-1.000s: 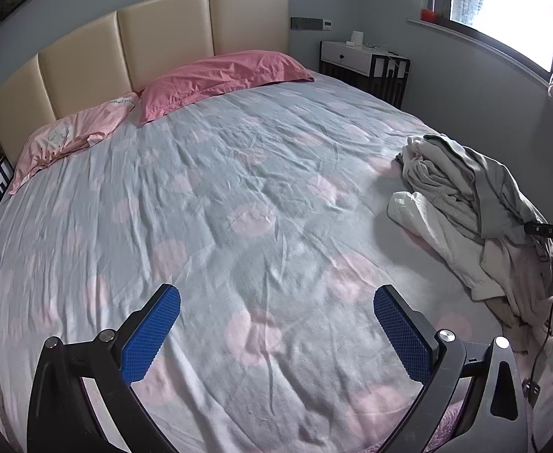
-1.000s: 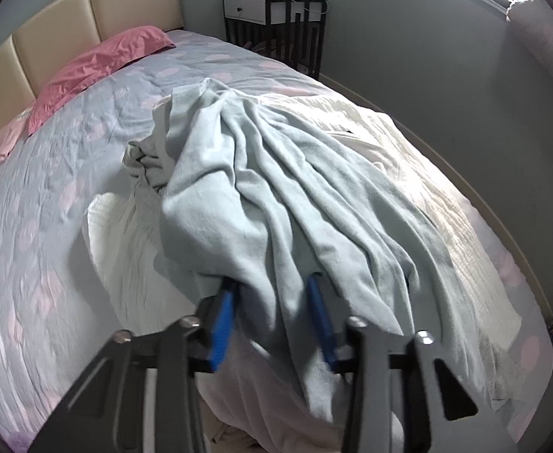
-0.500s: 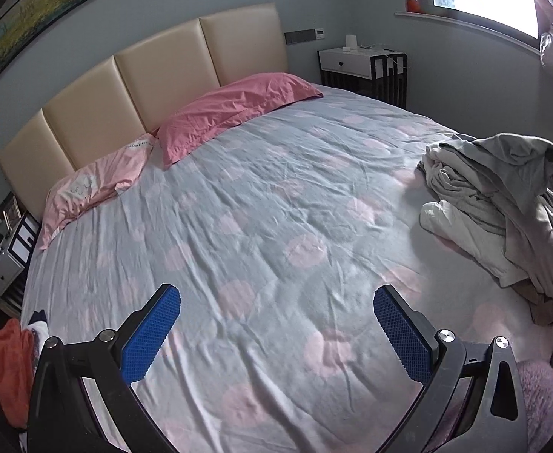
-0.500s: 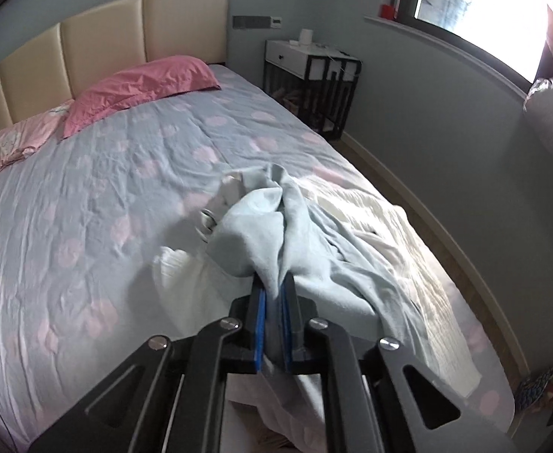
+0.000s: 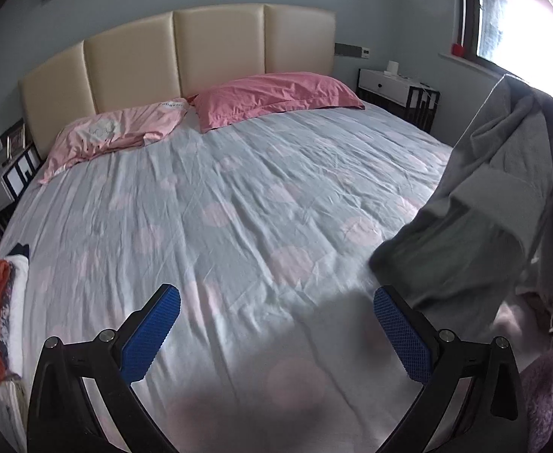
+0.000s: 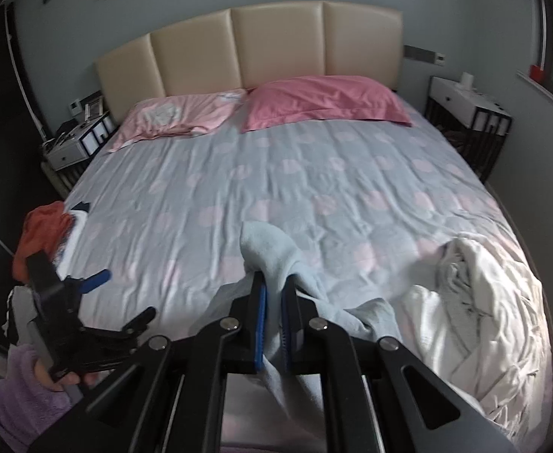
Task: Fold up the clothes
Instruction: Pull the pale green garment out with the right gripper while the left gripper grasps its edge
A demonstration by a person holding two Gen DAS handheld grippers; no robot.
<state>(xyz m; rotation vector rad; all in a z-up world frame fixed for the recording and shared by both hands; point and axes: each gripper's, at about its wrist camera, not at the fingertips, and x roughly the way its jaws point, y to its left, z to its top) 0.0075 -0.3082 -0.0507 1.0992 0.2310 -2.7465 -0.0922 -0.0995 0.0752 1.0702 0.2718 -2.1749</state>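
Hanging from right tongs point(image 6: 272, 324), grey garment point(image 6: 272, 253); lower end cut off.

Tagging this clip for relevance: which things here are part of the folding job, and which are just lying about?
Part of the job:
- light blue garment, clamped in the right gripper
- left gripper, open
- white clothes pile

Lying about:
- pink pillows
- nightstand
- orange cloth

Pale blue garment point(image 6: 272, 253) lifted, hanging bunched; white clothes point(image 6: 476, 294) crumpled on bed, perhaps several pieces.
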